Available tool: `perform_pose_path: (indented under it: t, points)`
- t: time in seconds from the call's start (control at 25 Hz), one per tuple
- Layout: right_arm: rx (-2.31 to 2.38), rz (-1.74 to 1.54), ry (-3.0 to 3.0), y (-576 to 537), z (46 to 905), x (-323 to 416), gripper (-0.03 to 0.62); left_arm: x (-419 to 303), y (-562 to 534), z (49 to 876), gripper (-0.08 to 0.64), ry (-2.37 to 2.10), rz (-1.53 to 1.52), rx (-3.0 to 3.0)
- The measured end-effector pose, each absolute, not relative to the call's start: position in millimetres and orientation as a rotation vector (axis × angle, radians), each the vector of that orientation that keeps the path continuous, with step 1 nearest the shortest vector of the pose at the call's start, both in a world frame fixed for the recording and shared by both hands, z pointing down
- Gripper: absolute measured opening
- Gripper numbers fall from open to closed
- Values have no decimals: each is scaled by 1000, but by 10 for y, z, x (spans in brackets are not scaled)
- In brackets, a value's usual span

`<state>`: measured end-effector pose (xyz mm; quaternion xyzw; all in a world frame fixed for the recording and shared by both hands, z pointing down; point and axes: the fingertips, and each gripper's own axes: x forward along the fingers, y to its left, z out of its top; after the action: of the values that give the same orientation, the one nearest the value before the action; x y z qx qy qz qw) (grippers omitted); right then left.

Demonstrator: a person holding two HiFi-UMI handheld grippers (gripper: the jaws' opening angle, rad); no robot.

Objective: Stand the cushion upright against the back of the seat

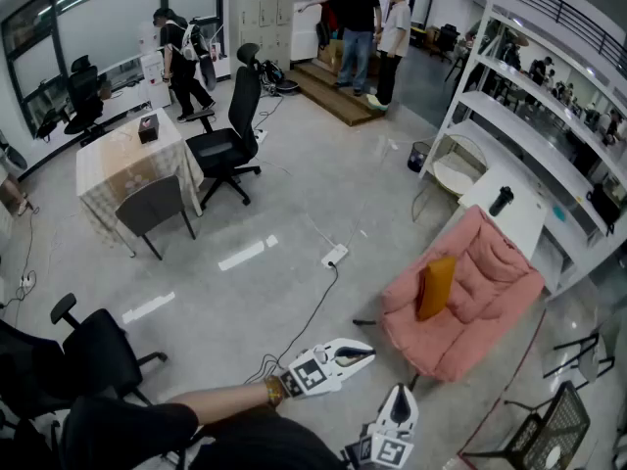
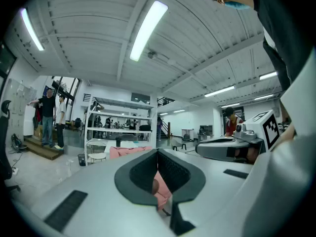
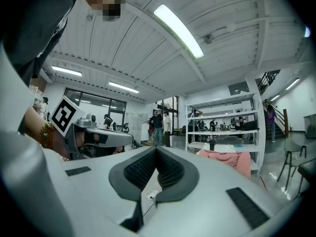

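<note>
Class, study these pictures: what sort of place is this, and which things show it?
Probably an open-plan office or lab: a black swivel chair, long white shelving, and a pink sofa holding an orange cushion.

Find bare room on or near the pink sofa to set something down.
Sofa seat: bare between cushion and backrest. White table behind it: bare but for a bottle. Floor in front: open, crossed by a cable. Crowded: the shelves beyond the table.
</note>
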<state>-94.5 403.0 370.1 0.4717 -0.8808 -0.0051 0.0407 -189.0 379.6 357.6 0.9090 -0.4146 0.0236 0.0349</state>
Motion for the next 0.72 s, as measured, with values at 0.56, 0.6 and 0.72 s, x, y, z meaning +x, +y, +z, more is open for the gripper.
perform_pose_path:
  t: [0.56, 0.6, 0.72]
  points:
    - [1326, -76, -2742, 3751, 3760, -1126, 17, -1899, 3521, 3507, 13, -1358, -57, 2875]
    - [1321, -101, -2722, 3710, 3783, -1116, 17, -1894, 3494, 3483, 14, -1371, -80, 2871]
    - [1340, -174, -2676, 3661, 3810, -985, 17, -1752, 3480, 3504, 14, -1372, -47, 2849]
